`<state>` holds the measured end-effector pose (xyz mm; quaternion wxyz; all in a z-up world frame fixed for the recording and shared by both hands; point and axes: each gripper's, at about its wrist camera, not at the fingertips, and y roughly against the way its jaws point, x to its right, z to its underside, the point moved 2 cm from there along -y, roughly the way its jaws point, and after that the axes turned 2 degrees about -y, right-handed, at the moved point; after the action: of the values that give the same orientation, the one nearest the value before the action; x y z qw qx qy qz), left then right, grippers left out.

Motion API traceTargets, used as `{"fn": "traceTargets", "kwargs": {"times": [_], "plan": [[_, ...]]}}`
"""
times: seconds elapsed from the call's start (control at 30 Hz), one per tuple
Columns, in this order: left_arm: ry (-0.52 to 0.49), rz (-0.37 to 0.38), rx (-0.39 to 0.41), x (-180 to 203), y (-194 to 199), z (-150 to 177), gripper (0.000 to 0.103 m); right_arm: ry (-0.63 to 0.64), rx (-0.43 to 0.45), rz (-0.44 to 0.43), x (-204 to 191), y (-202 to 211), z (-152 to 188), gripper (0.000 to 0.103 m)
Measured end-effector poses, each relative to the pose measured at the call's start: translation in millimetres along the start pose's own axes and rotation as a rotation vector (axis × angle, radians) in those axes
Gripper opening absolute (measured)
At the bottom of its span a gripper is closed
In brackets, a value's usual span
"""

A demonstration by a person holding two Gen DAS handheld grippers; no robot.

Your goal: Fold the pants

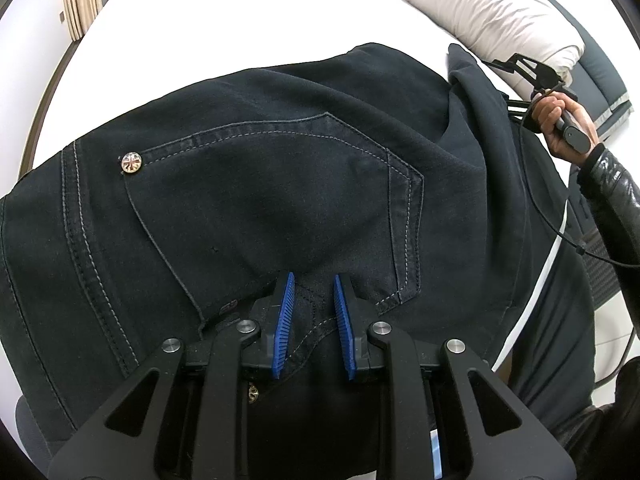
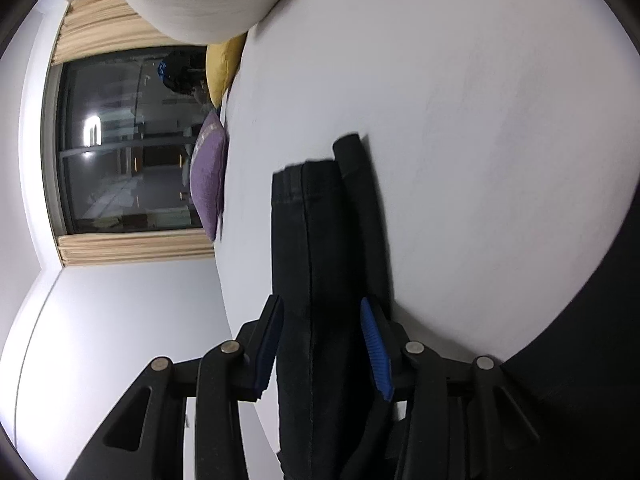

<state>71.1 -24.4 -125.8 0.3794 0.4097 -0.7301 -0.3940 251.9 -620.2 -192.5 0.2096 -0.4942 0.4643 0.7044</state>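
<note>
A white bed [image 1: 240, 20] carries dark pants [image 1: 280, 184], a cream duvet [image 1: 492, 12], and yellow [image 2: 224, 68] and purple cushions [image 2: 208, 176].

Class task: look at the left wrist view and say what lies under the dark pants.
Under the pants a white bed sheet shows on the far side, with a pale pillow beyond. What is directly beneath the fabric is covered and cannot be seen.
</note>
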Motion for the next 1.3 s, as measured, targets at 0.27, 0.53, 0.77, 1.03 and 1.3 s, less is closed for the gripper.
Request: {"fn": "traceTargets", "kwargs": {"times": [0.27,0.53,0.77,1.03,1.3], "plan": [[0.0,-0.006,0.001,1,2,1,0.02,-0.033,-0.033,-0.101,-2,-29,-18,0.032],[-0.002,-0.006,0.001,1,3,1,0.02,0.087,0.071,-0.034,-23,-12,-18,0.005],[-0.004,-0.001,0.018,1,4,4,0.02,0.191,0.306,-0.033,-44,115,1,0.005],[-0.011,0.007,0.023,-1,6,8,0.02,-0.011,0.463,0.127,60,227,34,0.004],[-0.01,-0.006,0.016,5,4,4,0.02,-0.078,0.393,0.116,86,214,39,0.036]]}}
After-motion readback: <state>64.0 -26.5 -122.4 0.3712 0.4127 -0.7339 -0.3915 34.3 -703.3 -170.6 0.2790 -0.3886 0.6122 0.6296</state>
